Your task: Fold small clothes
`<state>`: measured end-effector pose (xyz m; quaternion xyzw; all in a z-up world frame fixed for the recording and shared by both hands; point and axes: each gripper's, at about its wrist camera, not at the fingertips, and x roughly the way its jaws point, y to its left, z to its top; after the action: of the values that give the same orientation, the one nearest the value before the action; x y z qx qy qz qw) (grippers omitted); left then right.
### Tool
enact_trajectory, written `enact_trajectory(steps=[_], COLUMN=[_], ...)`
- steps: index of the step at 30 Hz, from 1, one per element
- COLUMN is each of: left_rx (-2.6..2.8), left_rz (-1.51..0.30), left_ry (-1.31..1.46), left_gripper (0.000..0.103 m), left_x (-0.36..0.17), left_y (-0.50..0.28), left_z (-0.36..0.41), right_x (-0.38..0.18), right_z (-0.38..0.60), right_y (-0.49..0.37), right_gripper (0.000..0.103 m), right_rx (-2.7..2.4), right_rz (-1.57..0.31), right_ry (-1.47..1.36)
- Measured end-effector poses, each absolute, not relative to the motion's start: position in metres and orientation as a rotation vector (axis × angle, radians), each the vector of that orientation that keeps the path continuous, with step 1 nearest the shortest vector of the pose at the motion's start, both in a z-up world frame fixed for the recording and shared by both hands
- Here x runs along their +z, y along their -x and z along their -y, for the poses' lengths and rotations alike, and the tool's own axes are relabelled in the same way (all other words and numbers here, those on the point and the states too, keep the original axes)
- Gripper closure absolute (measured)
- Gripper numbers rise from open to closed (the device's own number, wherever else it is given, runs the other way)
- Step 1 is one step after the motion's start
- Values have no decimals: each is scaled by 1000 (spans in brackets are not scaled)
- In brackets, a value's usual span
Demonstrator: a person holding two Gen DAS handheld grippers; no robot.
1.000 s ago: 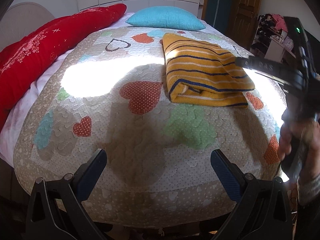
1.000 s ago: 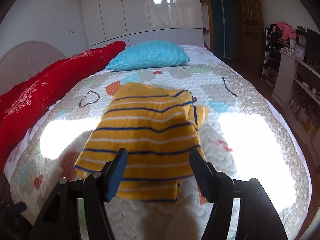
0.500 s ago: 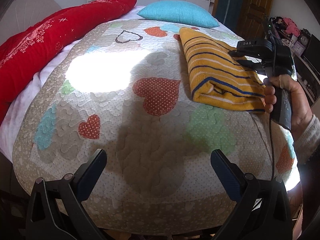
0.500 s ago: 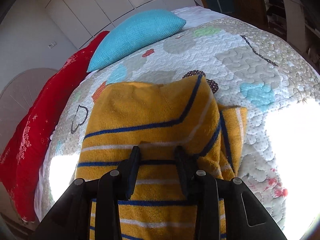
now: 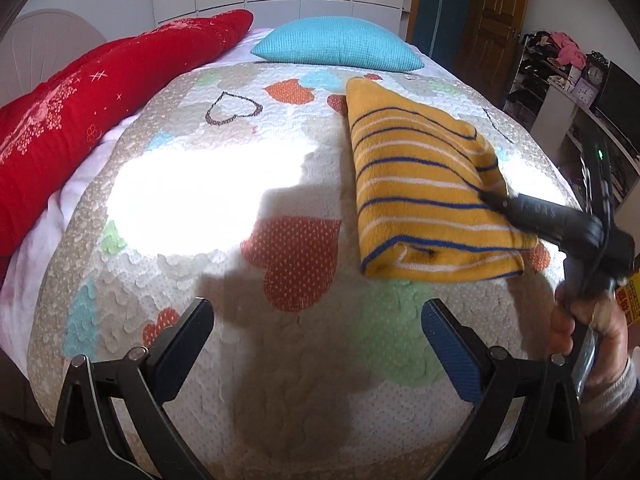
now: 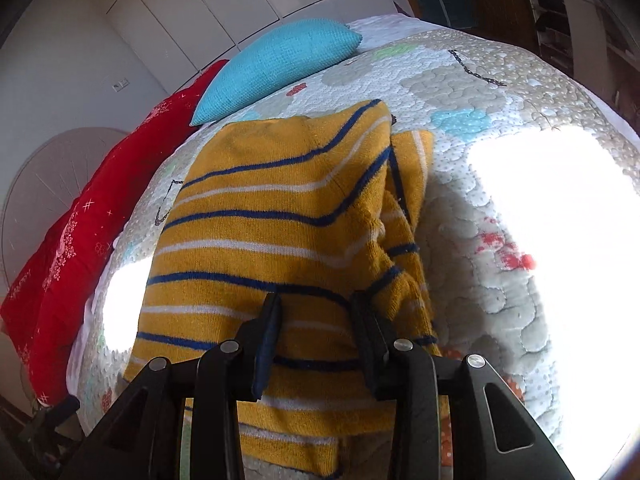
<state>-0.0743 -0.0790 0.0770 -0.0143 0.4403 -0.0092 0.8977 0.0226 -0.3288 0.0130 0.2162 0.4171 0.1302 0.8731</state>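
Observation:
A folded yellow sweater [image 5: 416, 184] with blue and white stripes lies on the right half of the heart-patterned quilt [image 5: 320, 360]. In the right wrist view the sweater [image 6: 272, 208] fills the middle. My right gripper [image 6: 316, 304] has its jaws narrowed on the sweater's near right part, and fabric fills the gap between the pads. From the left wrist view that gripper [image 5: 490, 196] digs into the sweater's right edge, held by a person's hand [image 5: 588, 320]. My left gripper [image 5: 316, 312] hangs open over the quilt's near end, left of the sweater, with nothing between its fingers.
A long red pillow [image 5: 80, 112] runs along the bed's left side. A turquoise cushion [image 5: 336, 44] lies at the head. Cluttered shelves [image 5: 560, 72] and a wooden door stand to the right of the bed. White wardrobes line the back wall.
My right gripper dropped onto the sweater, rolled a little, and its jaws narrowed around the fabric. My left gripper shifted sideways over the quilt and stayed open.

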Motion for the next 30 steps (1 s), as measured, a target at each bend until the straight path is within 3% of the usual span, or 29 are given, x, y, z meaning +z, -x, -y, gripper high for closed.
enact_trajectory(steps=[7, 14, 19, 25, 30], left_rx=[-74, -102, -177, -147, -57], left_rz=[-901, -1011, -1137, -1062, -1179], left_ry=[-29, -113, 90, 71, -26], left_gripper=[0, 0, 0, 0, 0], left_x=[90, 43, 36, 78, 35], left_y=[-13, -109, -127, -153, -188], left_z=[112, 153, 136, 149, 168], right_x=[6, -12, -14, -13, -13], right_z=[336, 363, 364, 360, 361], right_y=[8, 5, 7, 12, 12], right_gripper=[64, 64, 64, 64, 64], right_rx=[340, 439, 451, 444, 448], right_rz=[-813, -795, -782, -766, -762], right_ry=[-418, -639, -656, -644, -652])
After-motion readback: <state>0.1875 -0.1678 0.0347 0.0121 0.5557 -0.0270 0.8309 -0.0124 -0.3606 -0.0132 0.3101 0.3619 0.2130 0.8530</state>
